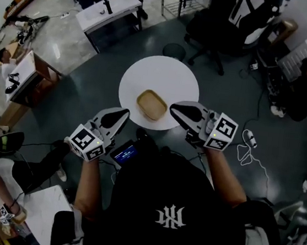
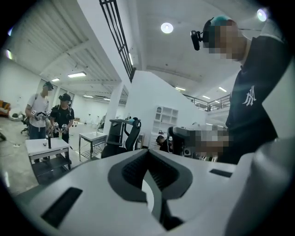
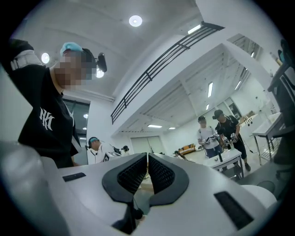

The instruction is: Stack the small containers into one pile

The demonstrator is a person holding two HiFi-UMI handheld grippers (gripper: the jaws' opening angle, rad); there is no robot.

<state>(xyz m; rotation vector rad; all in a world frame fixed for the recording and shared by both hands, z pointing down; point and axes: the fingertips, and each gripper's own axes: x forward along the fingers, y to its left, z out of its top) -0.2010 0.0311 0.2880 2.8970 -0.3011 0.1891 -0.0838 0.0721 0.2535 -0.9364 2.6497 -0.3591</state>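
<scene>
Containers (image 1: pixel 151 104) form one empty tan pile on a round table (image 1: pixel 142 81); left hand-held gripper (image 1: pixel 124 113) and right hand-held gripper (image 1: pixel 173 108) are closed.

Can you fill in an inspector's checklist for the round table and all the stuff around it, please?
Surface: round white table, bare except for one item.
Job's things: tan container, upright near the table's near edge; I cannot tell whether others are nested inside it.
Clutter: nothing seen on the table.
Grippers: left tool shut and empty; right tool shut and empty; both are held up in front of the person.
Cables: white cable looped to the right of the table.
Surroundings: black office chair beyond the table, white desk at the upper left, and other people working at the edges.
</scene>
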